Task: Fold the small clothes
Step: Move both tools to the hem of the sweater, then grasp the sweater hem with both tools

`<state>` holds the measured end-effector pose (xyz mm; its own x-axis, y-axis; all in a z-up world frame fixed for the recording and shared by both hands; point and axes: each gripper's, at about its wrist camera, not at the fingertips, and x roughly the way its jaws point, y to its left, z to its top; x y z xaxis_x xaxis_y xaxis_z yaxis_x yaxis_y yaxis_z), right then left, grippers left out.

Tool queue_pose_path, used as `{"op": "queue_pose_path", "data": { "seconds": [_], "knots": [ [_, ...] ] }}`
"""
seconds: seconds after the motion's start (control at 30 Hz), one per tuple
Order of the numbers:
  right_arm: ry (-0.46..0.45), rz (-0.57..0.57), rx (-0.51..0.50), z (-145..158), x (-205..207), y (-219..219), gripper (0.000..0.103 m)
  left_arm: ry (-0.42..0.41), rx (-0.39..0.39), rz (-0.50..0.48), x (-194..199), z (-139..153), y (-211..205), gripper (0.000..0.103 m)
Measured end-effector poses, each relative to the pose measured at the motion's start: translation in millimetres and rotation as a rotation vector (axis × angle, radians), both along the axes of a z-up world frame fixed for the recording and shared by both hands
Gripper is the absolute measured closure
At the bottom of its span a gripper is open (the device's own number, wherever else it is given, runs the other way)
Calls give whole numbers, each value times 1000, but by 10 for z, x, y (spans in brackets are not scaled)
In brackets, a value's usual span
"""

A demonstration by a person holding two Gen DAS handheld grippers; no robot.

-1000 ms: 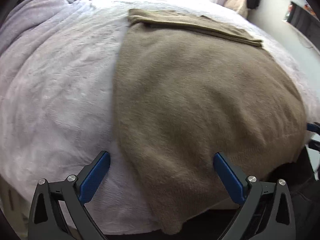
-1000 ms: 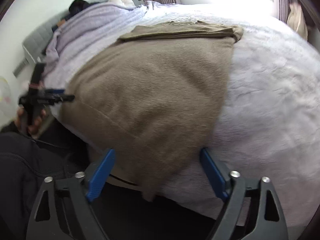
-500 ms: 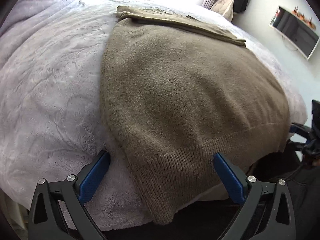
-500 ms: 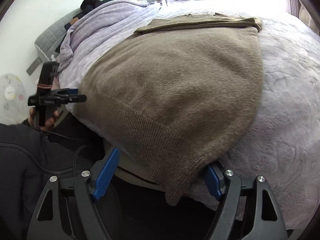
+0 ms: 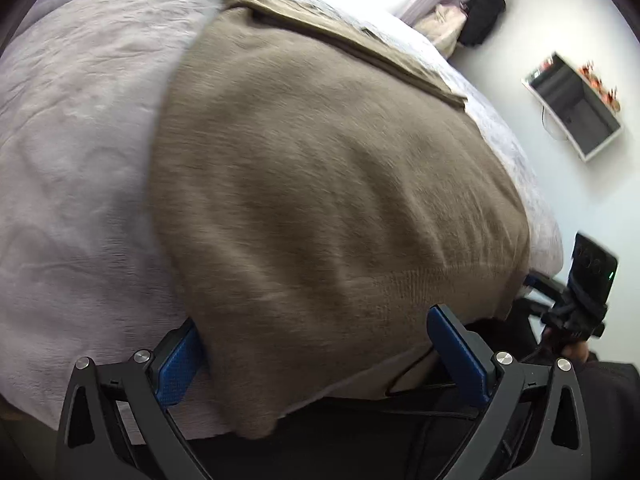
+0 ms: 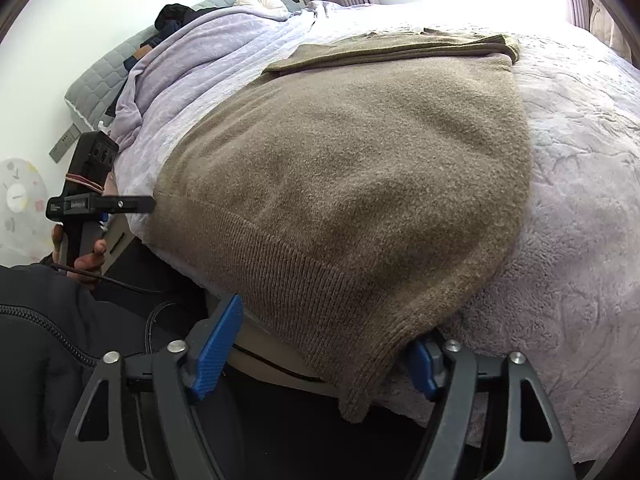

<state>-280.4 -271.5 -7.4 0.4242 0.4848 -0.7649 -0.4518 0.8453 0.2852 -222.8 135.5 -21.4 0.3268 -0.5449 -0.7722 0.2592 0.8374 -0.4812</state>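
Observation:
A brown knit sweater [image 5: 320, 184] lies flat on the bed, its far end folded over and its ribbed hem hanging over the near bed edge; it also shows in the right wrist view [image 6: 360, 184]. My left gripper [image 5: 316, 356] is open, its blue fingers astride the sweater's near left hem corner. My right gripper [image 6: 320, 344] is open, its fingers astride the near right hem corner [image 6: 356, 396], with the right finger partly hidden under the cloth. Each gripper shows in the other's view, the left one [image 6: 92, 204] and the right one [image 5: 580, 300].
A pale lilac fleece blanket [image 5: 72, 160] covers the bed [image 6: 580, 200]. A bunched lilac duvet and pillows [image 6: 192, 52] lie at the headboard. A wall shelf [image 5: 576, 108] and a hanging bag [image 5: 480, 16] stand at the right. The person's dark clothing [image 6: 48, 340] is below.
Both grippers have moved in closer to the bed edge, so the hem corners now lie between their open fingers. The sweater has not moved.

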Motion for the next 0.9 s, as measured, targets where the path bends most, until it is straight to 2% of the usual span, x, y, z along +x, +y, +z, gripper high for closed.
{"op": "queue_pose_path", "data": {
  "seconds": [0.07, 0.2, 0.3, 0.33, 0.37, 0.4, 0.43, 0.47, 0.5, 0.6, 0.63, 0.7, 0.8, 0.83, 0.87, 0.9],
  "knots": [
    [5, -3, 11, -6, 12, -25, 31, -14, 57, -14, -17, -32, -82, 0],
    [24, -3, 11, -67, 46, -7, 31, -12, 75, 11, 5, -67, -115, 0],
    [25, -13, 30, -73, 38, 5, 31, -35, 116, 2, -28, -61, -175, 2],
    [25, -17, 30, -68, 34, 9, 38, -47, 138, 9, -31, -44, -202, 14],
    [25, -20, 20, -64, 26, 22, 65, -60, 162, 25, -53, -17, -224, 30],
    [38, -12, 23, -63, 33, 24, 85, -71, 175, 35, -73, 8, -210, 39],
    [61, 0, 47, -57, 39, 38, 93, -79, 169, 38, -90, 28, -184, 61],
    [57, 11, 63, -34, 24, 56, 93, -79, 153, 36, -91, 39, -172, 78],
    [45, 22, 60, -17, 7, 77, 93, -69, 133, 29, -92, 32, -158, 82],
    [49, 10, 10, -78, 26, 111, 89, -61, 130, 26, -90, -12, -129, 82],
    [101, 9, 23, -170, 64, 90, 89, -50, 119, 27, -73, -35, -113, 78],
    [155, -6, 36, -271, 111, 61, 87, -28, 79, 34, -41, -71, -46, 78],
    [138, -5, 46, -252, 93, 72, 87, -9, 34, 39, -16, -100, 8, 76],
    [129, -4, 44, -227, 83, 94, 87, 0, 10, 36, -14, -108, 28, 65],
    [129, -3, 42, -225, 81, 101, 87, 10, -27, 25, -9, -113, 26, 48],
    [133, -4, 43, -226, 87, 103, 87, 13, -56, 11, -16, -105, 28, 45]
  ]
}}
